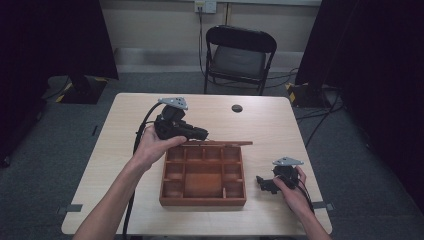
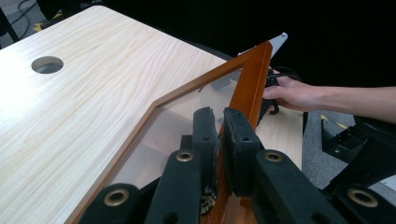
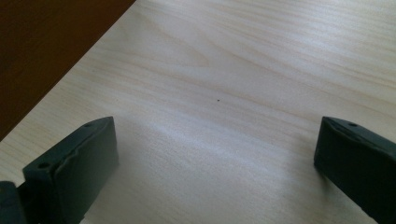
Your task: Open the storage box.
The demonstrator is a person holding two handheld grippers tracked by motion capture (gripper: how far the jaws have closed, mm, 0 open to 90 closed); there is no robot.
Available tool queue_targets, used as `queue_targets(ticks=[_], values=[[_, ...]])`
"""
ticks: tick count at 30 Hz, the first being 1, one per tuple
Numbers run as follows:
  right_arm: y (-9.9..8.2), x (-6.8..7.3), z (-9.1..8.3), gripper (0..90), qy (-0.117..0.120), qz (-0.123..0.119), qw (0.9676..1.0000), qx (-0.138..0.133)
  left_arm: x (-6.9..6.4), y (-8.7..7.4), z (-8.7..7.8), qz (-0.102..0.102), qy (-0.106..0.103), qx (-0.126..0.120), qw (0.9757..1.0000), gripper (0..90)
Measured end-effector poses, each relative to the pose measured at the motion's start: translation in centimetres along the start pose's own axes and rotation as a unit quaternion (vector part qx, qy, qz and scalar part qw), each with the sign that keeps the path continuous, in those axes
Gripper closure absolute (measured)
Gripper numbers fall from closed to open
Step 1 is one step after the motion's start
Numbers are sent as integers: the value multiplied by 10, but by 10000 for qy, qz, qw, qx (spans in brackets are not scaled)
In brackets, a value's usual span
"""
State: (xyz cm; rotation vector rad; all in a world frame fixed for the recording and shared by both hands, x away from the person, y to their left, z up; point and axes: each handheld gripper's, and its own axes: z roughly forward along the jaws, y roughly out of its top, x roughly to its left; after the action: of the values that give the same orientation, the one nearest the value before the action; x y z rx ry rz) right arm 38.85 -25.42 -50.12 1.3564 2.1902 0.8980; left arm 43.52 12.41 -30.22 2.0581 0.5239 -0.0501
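The desk [image 1: 125, 150] carries a brown wooden compartment box [image 1: 202, 176] at its centre, slightly toward 6 o'clock, with its glazed lid [image 1: 220, 143] raised along the box's 12 o'clock edge. The left gripper [image 1: 192, 132], at 11 o'clock of the box in the left hand [image 1: 152, 146], has its jaws clenched on the lid's wooden frame [image 2: 247, 88], with the transparent pane beside them in the left gripper view. The right gripper [image 1: 265, 183], at 3 o'clock of the box in the right hand [image 1: 292, 190], sits low over the bare desk with its jaws released and spread wide, holding nothing.
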Motion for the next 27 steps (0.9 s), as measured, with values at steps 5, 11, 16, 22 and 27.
queue_targets(ticks=[5, 11, 16, 22, 27], values=[[0, 0, 0, 0, 0, -2, 10000, 0, 0, 0, 0, -3, -3, -7, 10000, 839], [0, 0, 0, 0, 0, -2, 10000, 0, 0, 0, 0, 1, 26, 3, 10000, 839], [0, 0, 0, 0, 1, -5, 10000, -2, 0, 1, 0, 8, 34, 17, 10000, 839], [0, 0, 0, 0, 0, -2, 10000, 0, 0, 0, 0, 11, 17, 17, 10000, 839], [0, 0, 0, 0, 0, -1, 10000, 0, 0, 1, 0, 8, 20, 18, 10000, 839]])
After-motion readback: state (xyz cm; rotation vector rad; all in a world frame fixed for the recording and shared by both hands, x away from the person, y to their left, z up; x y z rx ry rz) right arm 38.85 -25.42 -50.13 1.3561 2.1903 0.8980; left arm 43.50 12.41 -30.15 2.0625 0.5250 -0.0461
